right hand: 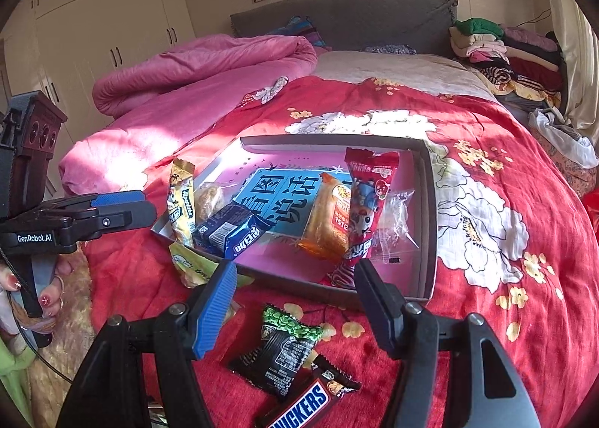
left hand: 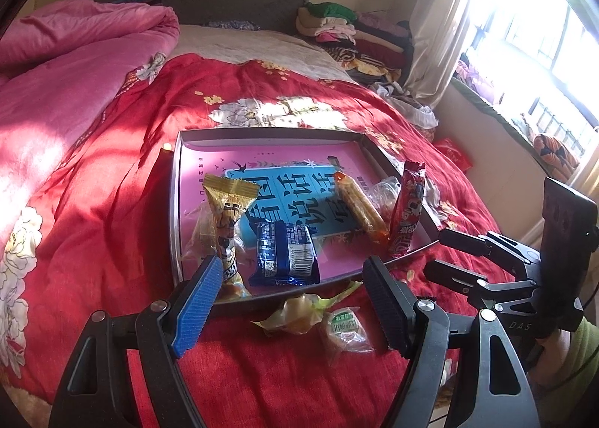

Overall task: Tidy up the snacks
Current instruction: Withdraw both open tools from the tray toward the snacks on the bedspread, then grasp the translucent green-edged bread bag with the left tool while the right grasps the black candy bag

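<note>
Glossy crinkled plastic wraps the blue snack packet; the box lid looks like smooth matt cardboard on a soft red cloth bedspread; ribbed blue pads.

Snickers bar cut off by the bottom edge; clear-wrapped snack partly behind the red packet.

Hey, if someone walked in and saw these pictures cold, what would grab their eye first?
Probably the shallow pink-lined box on the red flowered bedspread, with a blue Oreo pack and a tall red snack packet inside among other snacks. Nearer the camera, a Snickers bar and a green-and-black packet lie outside the box, between the open right gripper fingers.
</note>
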The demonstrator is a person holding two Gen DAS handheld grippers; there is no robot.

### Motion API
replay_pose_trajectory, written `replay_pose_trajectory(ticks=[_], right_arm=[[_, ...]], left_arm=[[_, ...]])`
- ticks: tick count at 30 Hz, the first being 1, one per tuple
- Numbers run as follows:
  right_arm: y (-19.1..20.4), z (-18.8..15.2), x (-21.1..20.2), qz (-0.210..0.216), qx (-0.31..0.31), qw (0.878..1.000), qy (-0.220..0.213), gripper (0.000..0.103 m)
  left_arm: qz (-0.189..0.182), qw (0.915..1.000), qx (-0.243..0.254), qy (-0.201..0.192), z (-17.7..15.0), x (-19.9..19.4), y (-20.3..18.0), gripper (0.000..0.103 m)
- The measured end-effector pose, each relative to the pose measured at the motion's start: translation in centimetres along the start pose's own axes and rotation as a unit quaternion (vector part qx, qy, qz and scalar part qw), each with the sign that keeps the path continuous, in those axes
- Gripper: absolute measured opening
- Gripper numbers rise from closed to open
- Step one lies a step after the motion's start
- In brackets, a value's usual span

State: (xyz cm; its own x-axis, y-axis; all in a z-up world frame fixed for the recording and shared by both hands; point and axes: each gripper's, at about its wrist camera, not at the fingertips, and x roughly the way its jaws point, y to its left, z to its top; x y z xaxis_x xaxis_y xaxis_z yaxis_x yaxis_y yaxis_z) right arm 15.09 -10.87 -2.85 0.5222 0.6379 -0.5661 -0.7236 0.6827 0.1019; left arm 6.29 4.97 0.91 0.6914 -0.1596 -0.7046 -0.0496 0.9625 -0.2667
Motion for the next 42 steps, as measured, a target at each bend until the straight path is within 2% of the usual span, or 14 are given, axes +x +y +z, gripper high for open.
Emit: replay_pose_trajectory(ticks=[18,27,42], right_arm=[[0.8,-0.9,0.4,0.008,-0.001,1.000,0.025,0.065],[1.5,-1.3,0.6,0.012,-0.007,0.999,0.036,0.065],[1.5,-2.5,1.9,0.018,0.004,0.996,0.085,0.065]], left_arm=[[-0.013,0.9989,0.020,0.040,-1.3,0.8,-1.0,0.078],[-0.020,0.9976,0.009,0.065,-1.8,1.8,-0.8,0.078],[-0.011,0.9951,0.001,0.098,-2.7,3.1,-0.8,0.078]])
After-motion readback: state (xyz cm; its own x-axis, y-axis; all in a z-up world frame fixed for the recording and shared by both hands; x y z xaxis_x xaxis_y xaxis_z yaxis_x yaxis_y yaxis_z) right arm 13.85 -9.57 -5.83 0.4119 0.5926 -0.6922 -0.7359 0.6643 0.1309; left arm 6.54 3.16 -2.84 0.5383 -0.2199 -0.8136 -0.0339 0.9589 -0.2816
